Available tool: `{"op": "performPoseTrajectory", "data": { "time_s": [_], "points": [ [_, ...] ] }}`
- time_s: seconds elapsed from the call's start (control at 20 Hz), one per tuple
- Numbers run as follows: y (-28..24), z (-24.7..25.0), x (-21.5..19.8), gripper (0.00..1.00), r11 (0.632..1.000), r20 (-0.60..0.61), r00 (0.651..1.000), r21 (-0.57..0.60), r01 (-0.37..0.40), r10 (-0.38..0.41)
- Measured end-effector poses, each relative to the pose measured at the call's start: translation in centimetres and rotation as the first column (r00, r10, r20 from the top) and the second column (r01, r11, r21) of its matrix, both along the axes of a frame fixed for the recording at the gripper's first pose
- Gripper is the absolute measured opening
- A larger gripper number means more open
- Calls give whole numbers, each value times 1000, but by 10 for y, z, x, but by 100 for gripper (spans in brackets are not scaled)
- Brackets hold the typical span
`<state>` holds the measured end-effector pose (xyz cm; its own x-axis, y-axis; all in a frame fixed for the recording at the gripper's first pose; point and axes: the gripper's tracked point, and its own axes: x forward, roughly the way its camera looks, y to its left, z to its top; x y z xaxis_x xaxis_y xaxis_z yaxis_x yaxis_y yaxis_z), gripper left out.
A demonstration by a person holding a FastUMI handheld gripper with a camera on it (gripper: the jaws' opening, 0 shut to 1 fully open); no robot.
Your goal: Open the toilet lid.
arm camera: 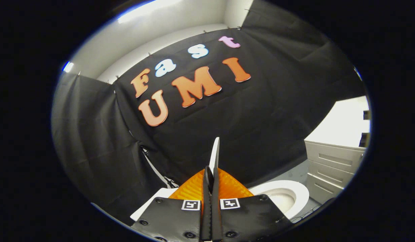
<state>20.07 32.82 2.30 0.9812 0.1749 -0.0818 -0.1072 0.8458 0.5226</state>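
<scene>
So the toilet lid (214,153) is standing nearly on edge right now, seen edge-on as a thin white sliver rising just ahead of the fingertips. The gripper (210,178) has its two fingers (206,201) pressed close together with that edge caught in the slit between them, so I'd call it clamped on the lid, barely any gap left. Makes sense to hold it by the rim like that: pinching the free edge gives the most leverage for swinging it up on its hinge.

Just beside the lid, to its right, the toilet bowl (294,191) is open to view, white seat ring and the hollow inside, which tells me the lid's already well clear of it. I'd guess the job is mostly done and all that's left is tipping it back to rest and letting go.

Beyond the lid it's just the black cloth wall (261,127), close behind, so that's probably what the lid will lean toward. Further right of the bowl there's a white drawer cabinet (331,164), well apart from the lid and not in its swing path. A thin pale pipe or cable (157,171) runs down the cloth left of the lid; can't tell what it is.
</scene>
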Motion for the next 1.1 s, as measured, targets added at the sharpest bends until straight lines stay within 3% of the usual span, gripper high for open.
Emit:
{"op": "performPoseTrajectory", "data": {
  "time_s": [0.3,0.55,1.1],
  "points": [
    [92,41,-5,8,982,41,991,-144,-120,127],
    [146,56,-11,8,973,45,983,-155,-170,178],
    [255,61,-21,8,922,37,962,-298,-249,272]
  ]
}}
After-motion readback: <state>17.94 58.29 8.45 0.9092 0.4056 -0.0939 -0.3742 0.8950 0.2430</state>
